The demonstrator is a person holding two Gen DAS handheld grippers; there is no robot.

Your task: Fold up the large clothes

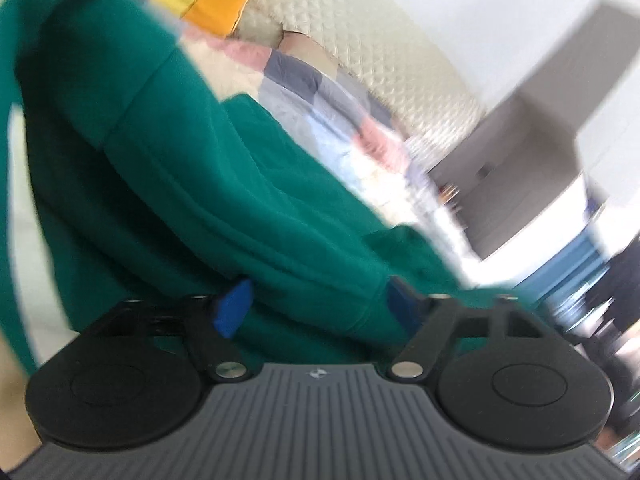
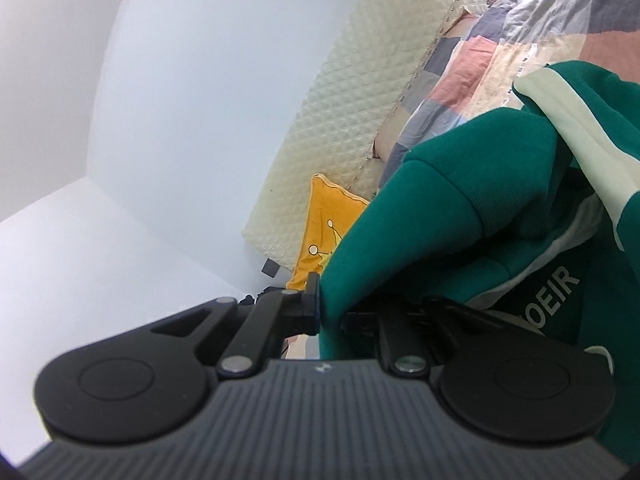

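Green sweatshirt seen lifted above bed, white stripe and lettering visible at right of right wrist view. Right gripper clamped on fold of green fabric, jaws fully closed. Left gripper held wide apart, blue pads flanking sweatshirt hem without pressing it. Patchwork quilt, yellow cushion and quilted cream headboard seen behind.

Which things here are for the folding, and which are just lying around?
For the folding:
- green sweatshirt
- right tool, clamped on its edge
- left tool, open around a fold

Just lying around:
- yellow cushion
- patchwork quilt
- cream padded headboard
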